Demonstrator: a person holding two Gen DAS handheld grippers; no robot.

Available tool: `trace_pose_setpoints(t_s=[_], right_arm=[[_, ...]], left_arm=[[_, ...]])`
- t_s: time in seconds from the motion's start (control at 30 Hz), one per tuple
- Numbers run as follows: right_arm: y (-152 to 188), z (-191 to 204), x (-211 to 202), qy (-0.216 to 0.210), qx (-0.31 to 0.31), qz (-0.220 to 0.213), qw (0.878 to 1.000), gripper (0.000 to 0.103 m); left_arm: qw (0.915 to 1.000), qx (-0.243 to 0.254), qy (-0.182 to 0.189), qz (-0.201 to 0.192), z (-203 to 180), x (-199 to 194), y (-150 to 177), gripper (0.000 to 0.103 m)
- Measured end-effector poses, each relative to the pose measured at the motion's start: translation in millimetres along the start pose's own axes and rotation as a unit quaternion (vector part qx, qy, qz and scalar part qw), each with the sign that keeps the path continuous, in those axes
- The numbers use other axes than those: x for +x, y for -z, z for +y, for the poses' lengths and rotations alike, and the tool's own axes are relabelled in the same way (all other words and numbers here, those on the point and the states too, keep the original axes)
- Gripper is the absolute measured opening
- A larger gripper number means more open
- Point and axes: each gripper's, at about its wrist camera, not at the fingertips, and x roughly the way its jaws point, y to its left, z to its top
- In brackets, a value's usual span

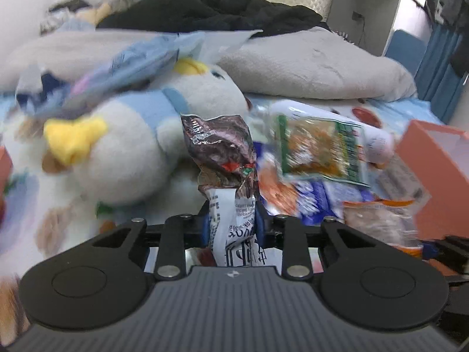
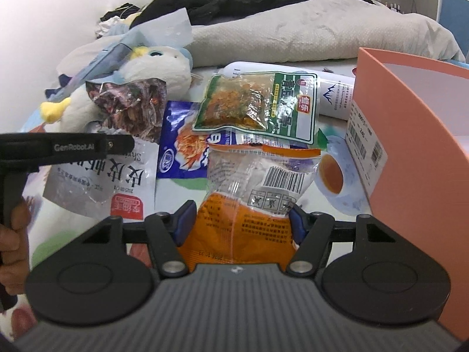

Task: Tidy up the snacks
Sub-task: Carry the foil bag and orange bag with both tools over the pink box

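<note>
1. Our left gripper [image 1: 233,223] pinches the white printed end of a crinkled dark-brown foil snack packet [image 1: 224,158]; the blue pads press its sides, so the packet stands upright, clear of the bedding.
2. Our right gripper [image 2: 239,223] clamps the orange lower half of a clear-and-orange plastic snack bag with a barcode [image 2: 261,193]. We grip it across its width, with a blue pad on each edge, probably because the bag is too limp to lift any other way.
3. From the right wrist view, the left gripper's black arm reaches in from the left, held by a hand [image 2: 13,234], with the foil packet hanging from it.
4. A salmon-pink cardboard box with an open top [image 2: 416,158] stands just right of the pile; we judge it the likely destination for both packets.
5. A green-bordered packet of orange shredded filling [image 2: 258,105] still lies overlapping a blue-and-white noodle-print sachet [image 2: 181,146] on the patterned sheet, beside a white cylindrical bottle [image 2: 331,88].
6. A white-and-blue plush penguin [image 1: 132,146] crowds the left side, so we should lift the packets clear of it.
</note>
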Motion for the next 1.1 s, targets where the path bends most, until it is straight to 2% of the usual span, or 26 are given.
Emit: trace_pose_setpoints(t_s=[0.2,0.3,0.57,0.8,1.1], right_arm=[[17,2,-17,-0.006,-0.015,0.008,1.0,0.067],[25,0,-30,-0.012,-0.01,0.012,1.0,0.067],[37,-5,-64,-0.025,-0.013,0.013,1.0,0.067],[39,-3,-96,-0.04,-0.014,-0.004,0.999,0.066],[41,0,-129,-0.035,-0.012,-0.014,0.999,0.066]], left_arm=[[0.9998,-0.014,-0.003,0.017,-7,-32,29,0.033],[0.9997,-0.01,-0.012,0.02,-12,-47,40,0.033],[0.9995,-0.009,-0.009,0.027,-33,-85,64,0.033],[0.9995,-0.015,0.004,0.026,-50,-117,76,0.033],[0.9994,-0.019,0.022,0.02,-66,-149,77,0.033]])
